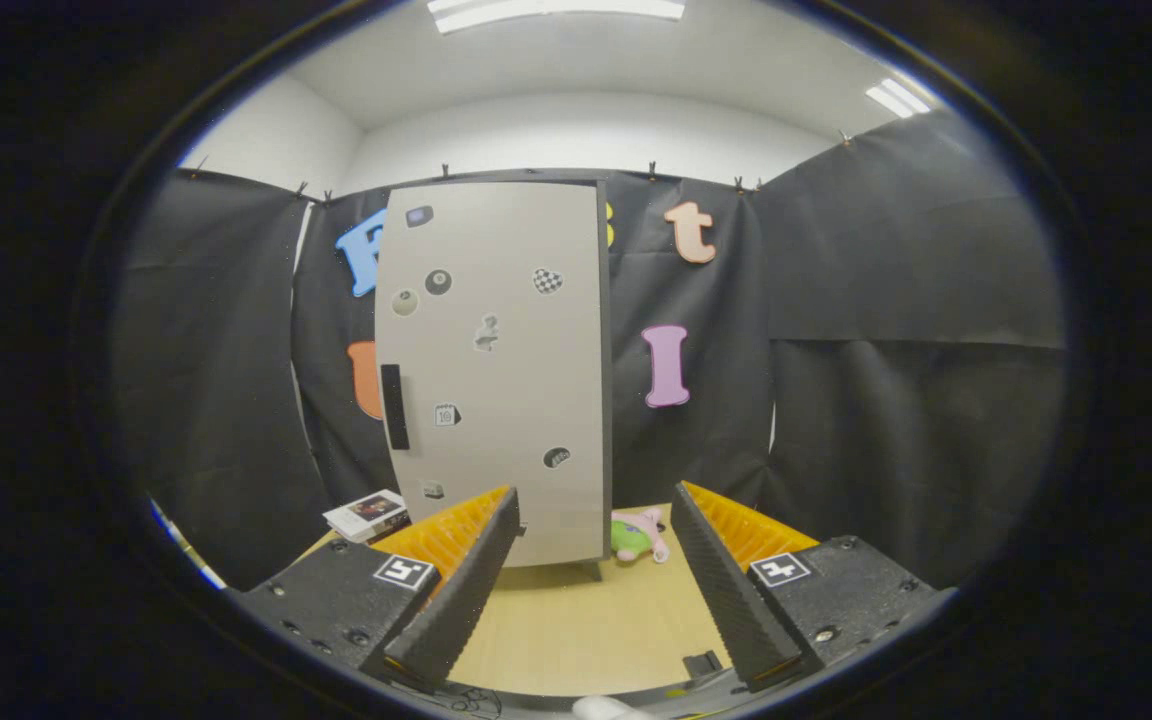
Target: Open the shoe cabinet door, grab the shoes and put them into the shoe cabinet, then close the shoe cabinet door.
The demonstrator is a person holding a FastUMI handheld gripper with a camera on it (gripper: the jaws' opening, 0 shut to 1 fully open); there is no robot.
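Wooden table [586, 620] held a tall shoe cabinet [496, 370], door closed; before it the gripper [591, 590] pointed level, fingers spread, empty.

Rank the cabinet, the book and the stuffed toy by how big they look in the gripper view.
1. Cabinet, by far the largest.
2. Book and stuffed toy: they look alike in size, so I won't rank them.
The claw is open, holding nothing.
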